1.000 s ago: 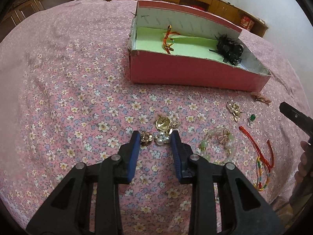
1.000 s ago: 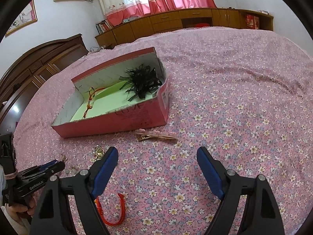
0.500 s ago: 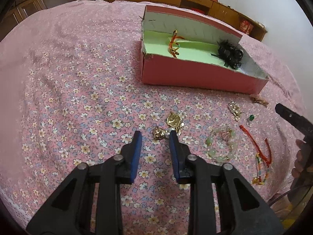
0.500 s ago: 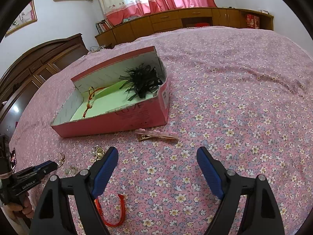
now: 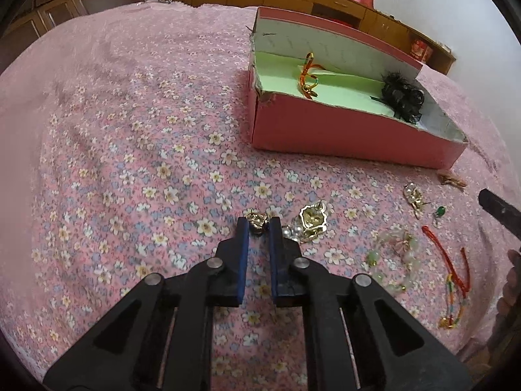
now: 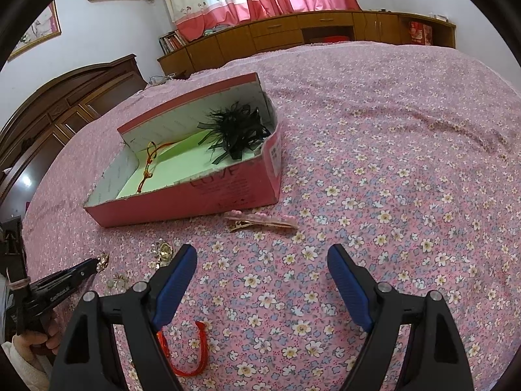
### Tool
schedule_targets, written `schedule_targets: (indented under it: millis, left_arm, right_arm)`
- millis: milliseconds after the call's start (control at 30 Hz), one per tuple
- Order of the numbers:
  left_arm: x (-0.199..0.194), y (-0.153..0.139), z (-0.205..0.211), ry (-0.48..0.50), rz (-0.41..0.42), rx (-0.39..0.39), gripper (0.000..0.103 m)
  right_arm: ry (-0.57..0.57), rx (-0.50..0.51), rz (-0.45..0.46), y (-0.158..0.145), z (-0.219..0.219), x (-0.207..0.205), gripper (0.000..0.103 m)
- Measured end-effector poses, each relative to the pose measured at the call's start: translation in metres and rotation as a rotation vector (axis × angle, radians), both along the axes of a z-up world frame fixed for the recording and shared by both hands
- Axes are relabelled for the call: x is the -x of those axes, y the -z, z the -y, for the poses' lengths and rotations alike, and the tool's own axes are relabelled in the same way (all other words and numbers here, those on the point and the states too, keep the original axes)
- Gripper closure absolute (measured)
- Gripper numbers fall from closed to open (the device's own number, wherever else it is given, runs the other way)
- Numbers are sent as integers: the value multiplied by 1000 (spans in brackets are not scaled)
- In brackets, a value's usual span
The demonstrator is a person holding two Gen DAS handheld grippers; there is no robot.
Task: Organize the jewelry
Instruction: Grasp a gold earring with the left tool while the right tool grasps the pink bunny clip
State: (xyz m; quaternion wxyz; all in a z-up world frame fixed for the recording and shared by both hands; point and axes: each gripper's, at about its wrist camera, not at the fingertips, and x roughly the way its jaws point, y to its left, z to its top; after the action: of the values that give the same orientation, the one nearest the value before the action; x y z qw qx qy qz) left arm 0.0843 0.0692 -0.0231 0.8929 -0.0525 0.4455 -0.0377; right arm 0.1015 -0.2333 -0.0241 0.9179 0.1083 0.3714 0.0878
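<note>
Left tool (image 5: 259, 226) pinching a small gold earring (image 5: 257, 221) at the very tips, having just been closing onto it; piece still low over the floral bedspread (image 5: 130, 163). Right tool (image 6: 262, 277) spread wide, holding nothing, hovering over bare bedspread with a pink hair clip (image 6: 260, 221) just ahead of it.

Just right of the left tool's tips: a larger gold earring (image 5: 312, 220) with pearl beads (image 5: 291, 232) touching it, close enough to snag. Farther right: a pale green bead bracelet (image 5: 394, 260), a red cord bracelet (image 5: 452, 267), another gold-and-pearl earring (image 5: 414, 197) and a tiny green stud (image 5: 440, 211). Well ahead and to the right: the pink box (image 5: 342, 137), its green floor already carrying an orange cord piece (image 5: 307, 76) and a black feathery hair accessory (image 5: 402, 97).

Risks, as judged from here:
- Grip shallow, only the pad tips on a small, hard, rounded piece; likely to squirt out or rotate free on a quick lift.
- Hook or post possibly caught in the bedspread weave or on the neighbouring pearl cluster; lifting could drag that along and scatter the pile.
- Dropped on the carry, a gold piece would vanish easily against the busy flower print.
- Box wall stands tall; too low an approach could knock the earring loose against the rim.
</note>
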Motion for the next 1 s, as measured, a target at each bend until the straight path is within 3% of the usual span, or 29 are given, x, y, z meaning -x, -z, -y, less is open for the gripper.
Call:
schedule_targets:
  millis: [300,700,867,933,1000]
  left_arm:
    - [3,-5,-7,-10,17,37,103]
    - [16,-22,-11,7,54,55,103]
    - [17,-23,-14,1,55,63,103]
    - [18,-24,-14,0,57,65,103]
    - [18,-25,-13,0,61,66,103]
  right_arm:
    - [15,7,-14,4,-1,-4,19]
    - [100,13,-49,13,-9,-40,19]
    - [114,79,-53,19,-22,-51,17]
    - [118,100,-50,21,-25,-52,22]
    - [121,108,-46,21,-25,-51,34]
